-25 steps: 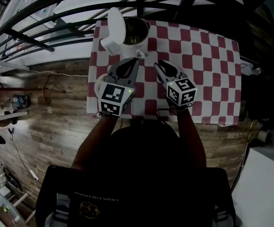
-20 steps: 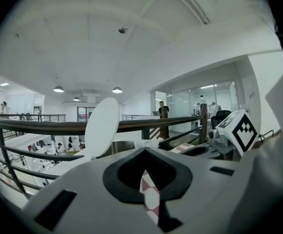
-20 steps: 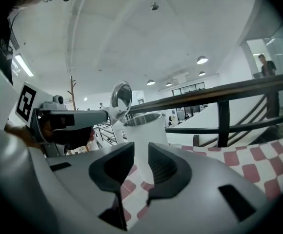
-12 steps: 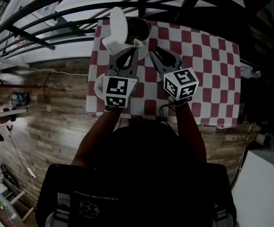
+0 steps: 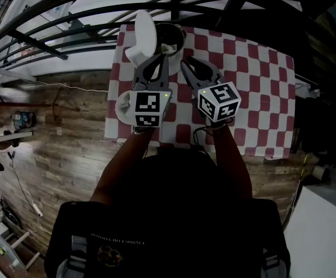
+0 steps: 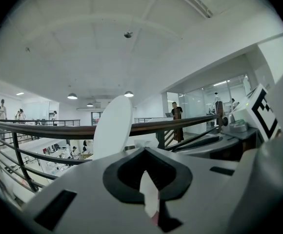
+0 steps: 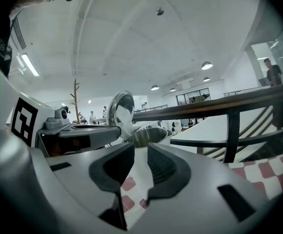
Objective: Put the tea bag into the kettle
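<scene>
- A person is standing at a table covered with a red and white checked cloth (image 5: 255, 80), holding a two-jaw gripper in each hand.
- The kettle (image 5: 169, 36) is sitting at the far edge of the cloth, its white lid (image 5: 145, 30) tipped up and its steel mouth showing open.
- The left gripper (image 5: 165, 57) is reaching toward the kettle's rim with its jaws pressed together on a thin pale strip. This looks like the tea bag (image 6: 149, 191), or its paper tag.
- The tea bag is therefore hanging in the left gripper's tips, just beside the kettle's mouth and not yet inside it.
- The right gripper (image 5: 185, 63) is hovering just beside the left one, its jaws standing a little apart with only cloth and kettle showing between them.
- The tea bag is probably handling as a very light, limp, thin thing: it is likely swinging easily and tearing if pinched hard.
- A light pinch at its top edge or tag is probably serving best, letting the body dangle freely over the opening.
- A dry paper bag is unlikely to be slipping, but it may be clinging to the pads on release.
</scene>
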The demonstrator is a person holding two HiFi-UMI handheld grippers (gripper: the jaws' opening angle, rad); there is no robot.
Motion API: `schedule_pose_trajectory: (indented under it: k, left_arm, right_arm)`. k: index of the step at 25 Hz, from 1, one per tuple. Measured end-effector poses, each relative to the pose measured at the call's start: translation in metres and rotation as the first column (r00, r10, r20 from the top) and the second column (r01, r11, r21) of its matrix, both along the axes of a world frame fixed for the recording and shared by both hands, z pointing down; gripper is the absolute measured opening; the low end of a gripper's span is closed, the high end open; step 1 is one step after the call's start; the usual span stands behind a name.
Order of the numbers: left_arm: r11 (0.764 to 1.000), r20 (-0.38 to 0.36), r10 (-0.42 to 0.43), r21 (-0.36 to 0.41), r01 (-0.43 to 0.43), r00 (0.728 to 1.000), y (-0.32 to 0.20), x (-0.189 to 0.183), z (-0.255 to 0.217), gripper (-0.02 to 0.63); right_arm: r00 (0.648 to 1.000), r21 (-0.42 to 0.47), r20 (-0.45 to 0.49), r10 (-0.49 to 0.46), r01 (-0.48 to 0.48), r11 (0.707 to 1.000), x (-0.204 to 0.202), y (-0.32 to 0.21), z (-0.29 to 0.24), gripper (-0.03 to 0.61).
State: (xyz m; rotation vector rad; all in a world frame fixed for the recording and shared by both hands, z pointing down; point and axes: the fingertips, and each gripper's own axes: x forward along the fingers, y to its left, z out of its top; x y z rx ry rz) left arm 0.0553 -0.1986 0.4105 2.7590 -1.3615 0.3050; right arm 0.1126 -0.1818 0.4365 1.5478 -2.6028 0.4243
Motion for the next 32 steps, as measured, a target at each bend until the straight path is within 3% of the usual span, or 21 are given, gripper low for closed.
schedule_pose_trajectory:
  k: [15,22,26,32]
  left_arm:
    - [0.999,0.009,-0.011,-0.031,0.011,1.0,-0.007,-0.001,0.014,0.003]
    - [1.0,0.047,-0.005,-0.024,0.006,0.999,-0.008,0.002,0.017,0.005]
    - [0.999,0.044,0.017,-0.036,-0.016,0.999,-0.006,0.006,0.021,0.068]
    - [0.999,0.047,0.028,-0.045,-0.026,0.999,-0.007,0.008,0.023,0.083]
  right_arm:
    - [1.0,-0.007,0.008,-0.029,0.029,1.0,-0.004,-0.013,0.005,0.091]
    - [0.999,-0.013,0.015,-0.034,0.034,0.999,-0.004,-0.015,0.007,0.091]
    - [0.999,-0.019,0.016,-0.039,0.039,0.999,-0.004,-0.014,0.009,0.091]
    - [0.999,-0.03,0.017,-0.035,0.035,0.999,-0.002,-0.014,0.013,0.091]
